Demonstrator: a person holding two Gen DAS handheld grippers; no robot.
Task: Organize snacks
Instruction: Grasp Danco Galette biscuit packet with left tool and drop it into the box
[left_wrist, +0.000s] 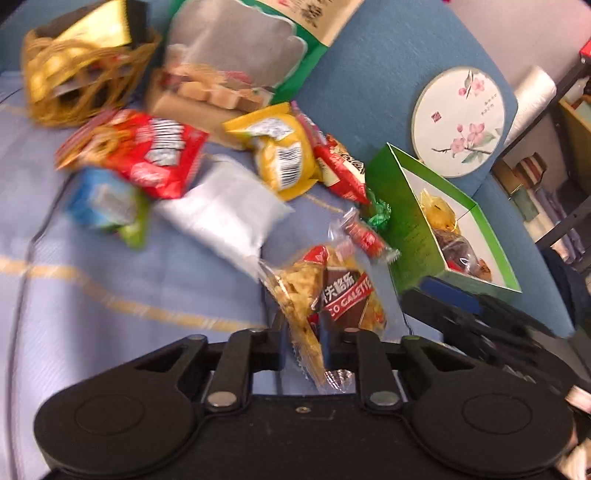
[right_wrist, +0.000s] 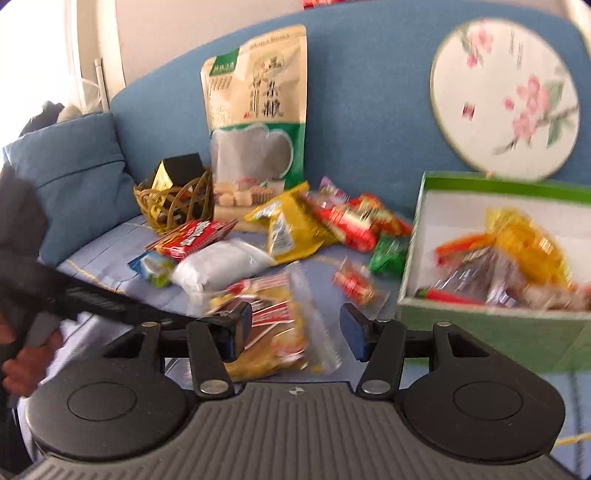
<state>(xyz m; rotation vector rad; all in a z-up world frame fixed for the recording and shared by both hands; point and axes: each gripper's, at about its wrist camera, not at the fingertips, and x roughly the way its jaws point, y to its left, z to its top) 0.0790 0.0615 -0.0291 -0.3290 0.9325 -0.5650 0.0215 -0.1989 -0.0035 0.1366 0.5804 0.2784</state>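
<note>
One light, crinkly galette packet (left_wrist: 325, 295) sits pinched in the left gripper (left_wrist: 301, 332), likely brittle inside and best held by its seam, while the right gripper (right_wrist: 295, 328) gapes empty

A pale blue striped bed cover (right_wrist: 103, 266) carries a woven wicker basket (right_wrist: 173, 206), scattered snack packets and a green cardboard box (right_wrist: 480, 325).

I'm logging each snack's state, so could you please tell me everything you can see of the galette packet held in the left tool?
The galette packet is a crinkled clear plastic wrapper with a brown and red label reading "GALETTE" beside Chinese characters; yellowish biscuits show through. The left tool is shut on its lower part, its serrated end seal sticking out behind the fingers. It stands tilted over the light blue cover, in front of the green box. In the right wrist view it sits between the right tool's open fingers.
</note>
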